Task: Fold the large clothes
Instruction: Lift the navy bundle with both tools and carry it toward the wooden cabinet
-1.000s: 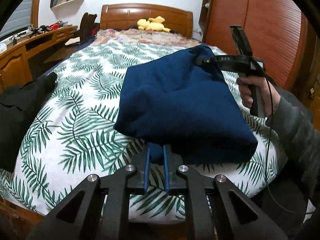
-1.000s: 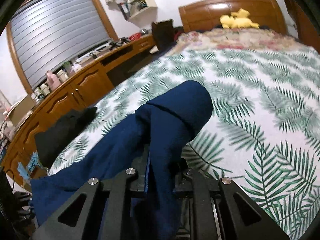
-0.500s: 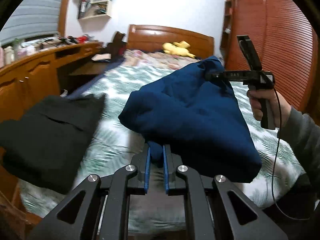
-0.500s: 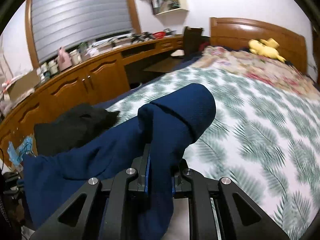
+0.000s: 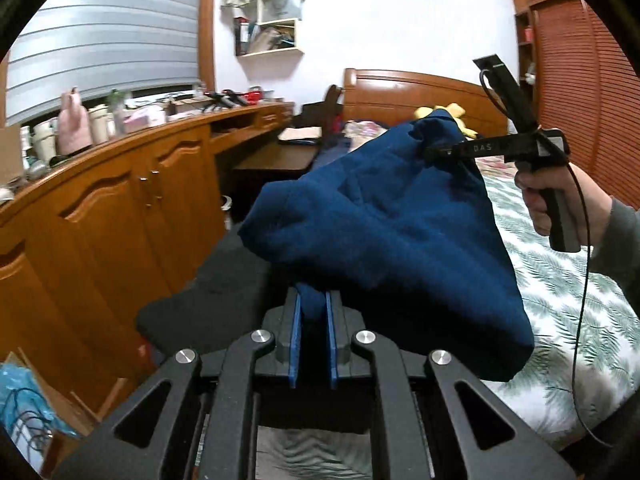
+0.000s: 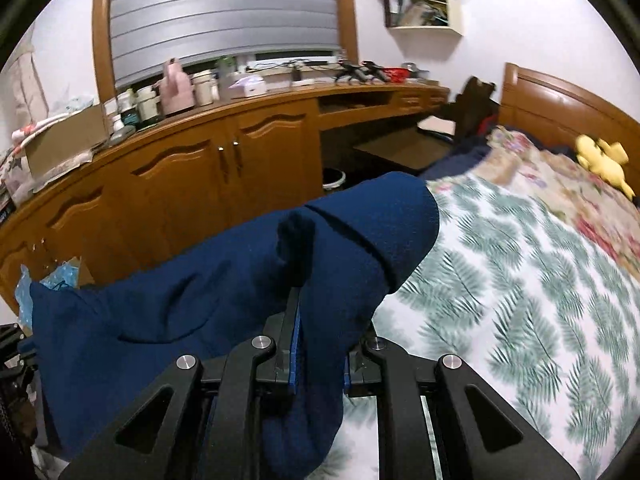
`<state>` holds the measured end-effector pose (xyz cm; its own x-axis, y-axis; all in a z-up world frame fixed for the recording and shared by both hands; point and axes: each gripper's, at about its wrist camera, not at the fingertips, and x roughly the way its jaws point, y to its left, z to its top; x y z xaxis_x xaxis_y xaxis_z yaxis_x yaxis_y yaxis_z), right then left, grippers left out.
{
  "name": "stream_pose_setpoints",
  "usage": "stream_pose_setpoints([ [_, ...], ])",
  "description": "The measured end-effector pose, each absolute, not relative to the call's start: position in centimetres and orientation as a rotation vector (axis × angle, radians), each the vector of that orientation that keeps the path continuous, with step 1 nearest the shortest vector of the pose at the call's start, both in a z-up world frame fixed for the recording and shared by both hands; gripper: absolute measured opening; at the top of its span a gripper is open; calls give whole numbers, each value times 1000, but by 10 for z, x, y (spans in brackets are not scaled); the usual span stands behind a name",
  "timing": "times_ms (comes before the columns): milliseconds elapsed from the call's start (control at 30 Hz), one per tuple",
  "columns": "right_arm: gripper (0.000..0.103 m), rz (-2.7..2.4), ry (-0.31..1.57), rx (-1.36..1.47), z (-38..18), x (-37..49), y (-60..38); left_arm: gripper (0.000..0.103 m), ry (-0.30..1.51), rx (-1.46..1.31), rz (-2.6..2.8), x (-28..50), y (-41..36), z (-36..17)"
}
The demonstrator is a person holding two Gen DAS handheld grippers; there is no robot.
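both grippers are clamped on the folded navy garment [image 5: 384, 236], the left gripper [image 5: 313, 304] pinching its lower edge and the right gripper [image 5: 434, 152] its upper corner, so it hangs lifted above the leaf-print bed [image 5: 560, 300] beside a black garment [image 5: 212, 300].

Navy-blue knit garment [image 5: 384, 232]: solid, unpatterned. Bedspread [image 6: 520, 280]: white ground, green fern-leaf print; floral cream-and-red cover [image 6: 560, 184] beyond it. Yellow plush toy [image 6: 604, 160]. Dark black folded cloth [image 5: 216, 300]: plain. Orange-brown wooden cabinet [image 5: 120, 220]. Grey slatted blind [image 6: 224, 12]. Black gripper [image 5: 313, 308], blue pads [image 5: 295, 340].
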<state>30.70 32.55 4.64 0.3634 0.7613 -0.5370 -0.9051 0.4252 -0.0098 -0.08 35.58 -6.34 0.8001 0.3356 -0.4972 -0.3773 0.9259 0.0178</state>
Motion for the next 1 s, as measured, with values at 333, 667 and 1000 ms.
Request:
stream_pose_setpoints([
  [333, 15, 1146, 484, -306, 32, 312, 397, 12, 502, -106, 534, -19, 421, -58],
  [667, 39, 1067, 687, -470, -40, 335, 411, 12, 594, -152, 606, -14, 453, -87],
  [1000, 53, 1137, 615, -508, -54, 311, 369, 45, 521, -188, 619, -44, 444, -68],
])
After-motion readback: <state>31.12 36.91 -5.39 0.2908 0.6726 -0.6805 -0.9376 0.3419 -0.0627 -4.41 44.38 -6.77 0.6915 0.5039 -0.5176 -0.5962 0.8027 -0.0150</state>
